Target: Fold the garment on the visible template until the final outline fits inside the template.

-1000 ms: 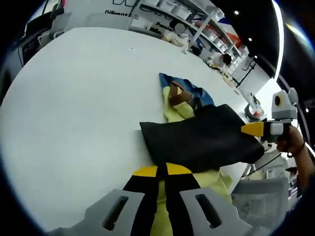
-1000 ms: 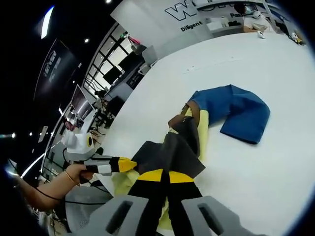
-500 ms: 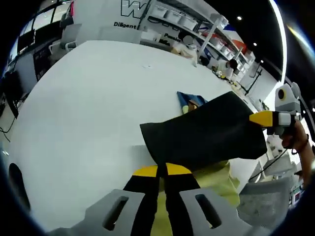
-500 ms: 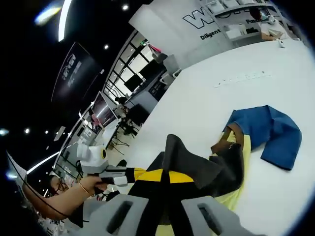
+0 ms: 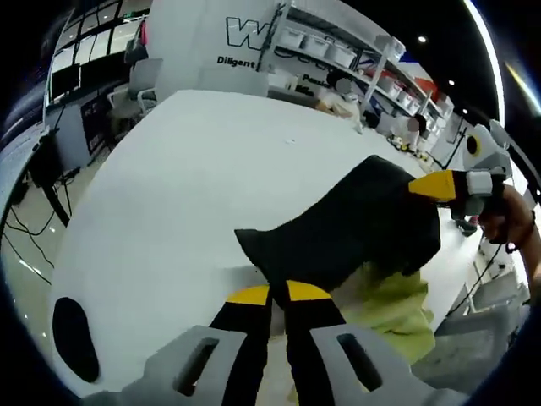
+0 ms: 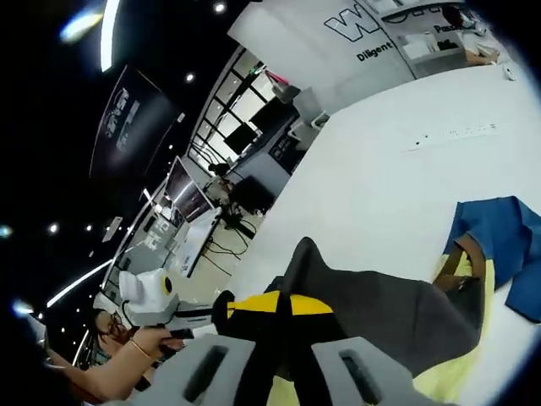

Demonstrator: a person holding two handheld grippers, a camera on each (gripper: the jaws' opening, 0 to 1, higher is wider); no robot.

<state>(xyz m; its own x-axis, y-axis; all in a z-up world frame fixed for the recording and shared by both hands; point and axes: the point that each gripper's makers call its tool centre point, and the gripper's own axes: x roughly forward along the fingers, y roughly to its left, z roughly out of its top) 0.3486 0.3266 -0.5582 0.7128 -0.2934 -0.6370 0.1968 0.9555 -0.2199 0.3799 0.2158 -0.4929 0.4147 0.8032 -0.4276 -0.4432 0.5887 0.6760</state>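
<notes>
The white table [image 5: 169,194] is my landmark, wide and bare on its near side. Over its edge nearest me I hold the garment [image 5: 347,224] stretched in the air, a dark panel with pale yellow-green cloth hanging below it. Its far end trails down to the table top, where the yellow part meets a brown strip and a blue piece of cloth [image 6: 499,241] lying flat. I cannot make out any template outline on the table; it may sit under the cloth or be too faint to read here.

My left gripper [image 5: 272,294] has its jaws pressed together on the dark panel's near corner, above the table's near edge. My right gripper [image 6: 281,303] is likewise closed on the opposite corner of that panel; in the left gripper view its yellow tip [image 5: 433,185] bites the cloth out past the table's right side.

What worries me: with most of the garment lifted, the hanging yellow part could swing off the table edge and drop out of the workspace. If I lay the panel down unevenly, one corner leading, the fold will skew and spill past the template. Pulling too hard could also drag the blue piece along the table.
</notes>
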